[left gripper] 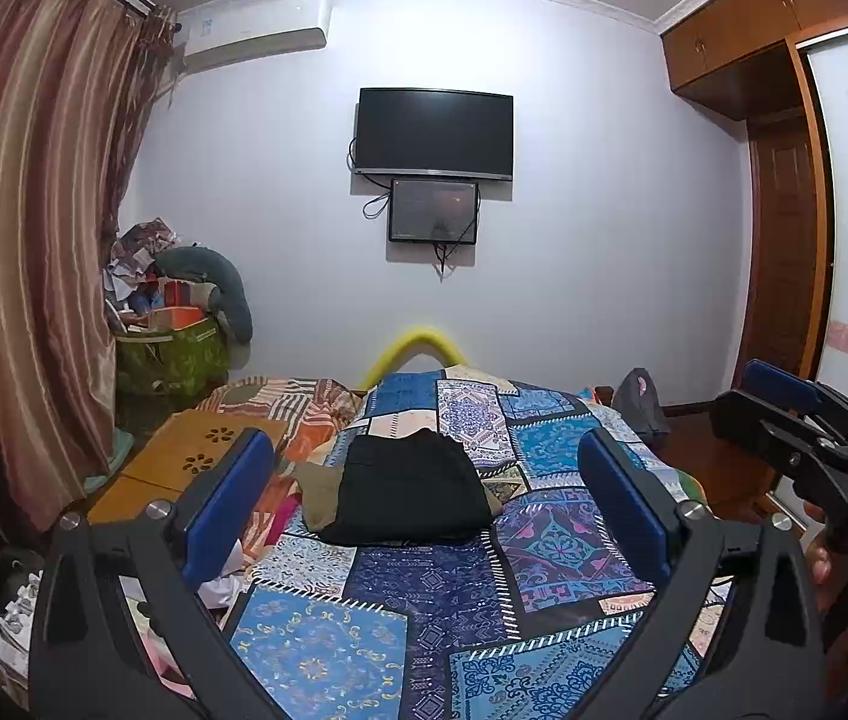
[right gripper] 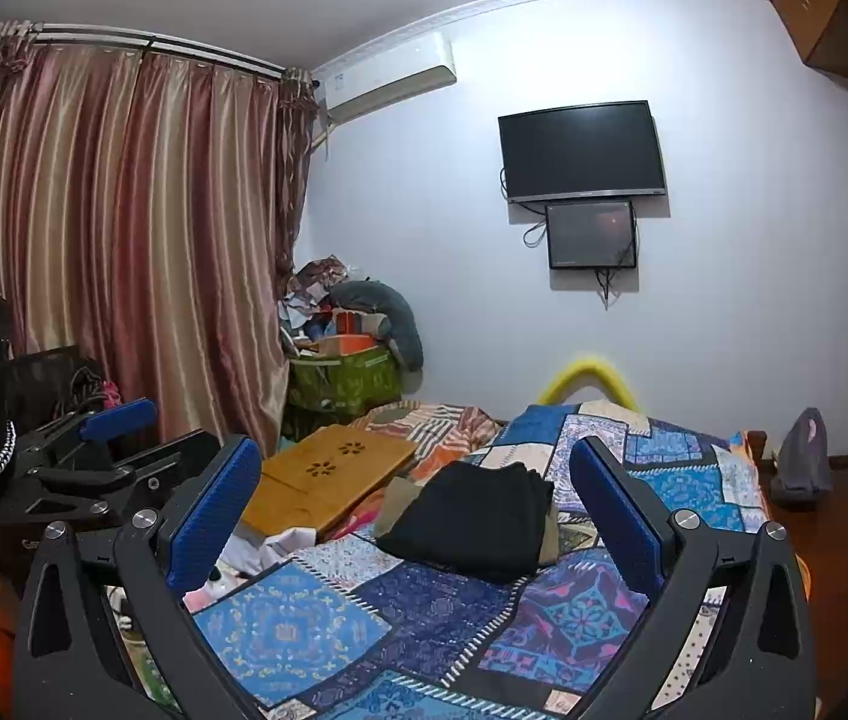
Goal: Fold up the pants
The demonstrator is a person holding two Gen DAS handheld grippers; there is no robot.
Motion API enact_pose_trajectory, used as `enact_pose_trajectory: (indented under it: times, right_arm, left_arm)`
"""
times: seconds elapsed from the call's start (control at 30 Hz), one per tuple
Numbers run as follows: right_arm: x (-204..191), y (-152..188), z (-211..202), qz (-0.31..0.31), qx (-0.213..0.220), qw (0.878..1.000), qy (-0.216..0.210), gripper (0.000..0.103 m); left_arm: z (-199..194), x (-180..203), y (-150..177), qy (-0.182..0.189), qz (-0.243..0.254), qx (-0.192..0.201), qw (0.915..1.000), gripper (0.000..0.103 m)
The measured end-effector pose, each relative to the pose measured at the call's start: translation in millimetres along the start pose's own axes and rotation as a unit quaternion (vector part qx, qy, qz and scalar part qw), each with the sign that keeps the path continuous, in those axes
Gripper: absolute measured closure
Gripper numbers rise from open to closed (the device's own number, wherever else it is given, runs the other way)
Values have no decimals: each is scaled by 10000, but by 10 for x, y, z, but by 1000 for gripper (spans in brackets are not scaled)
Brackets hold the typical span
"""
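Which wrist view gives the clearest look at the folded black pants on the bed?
The left wrist view: the black pants lie centred between the open gripper fingers, top face unobstructed. The right wrist view shows them obliquely from the side, revealing stacked folded layers.

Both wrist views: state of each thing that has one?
Black pants: folded, lying on the bed, on top of a tan garment.
Left gripper: open, empty, above the bed.
Right gripper: open, empty.
TV: screen dark.
Curtain: drawn shut.
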State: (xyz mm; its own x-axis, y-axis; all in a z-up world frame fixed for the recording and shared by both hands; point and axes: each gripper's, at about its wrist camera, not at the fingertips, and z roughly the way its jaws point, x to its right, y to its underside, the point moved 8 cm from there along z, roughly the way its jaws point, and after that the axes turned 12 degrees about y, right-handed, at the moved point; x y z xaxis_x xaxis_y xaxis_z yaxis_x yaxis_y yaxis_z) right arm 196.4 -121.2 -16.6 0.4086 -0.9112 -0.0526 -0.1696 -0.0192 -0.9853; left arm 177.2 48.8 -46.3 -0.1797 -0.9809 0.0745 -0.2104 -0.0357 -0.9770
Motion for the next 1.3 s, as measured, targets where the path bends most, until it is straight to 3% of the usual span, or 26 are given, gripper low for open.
enact_pose_trajectory:
  times: [1.3]
  right_arm:
    - [41, -23, -23, 28, -99, 9999, 61, 0]
  left_arm:
    - [-9, 80, -25, 196, 177, -39, 9996, 0]
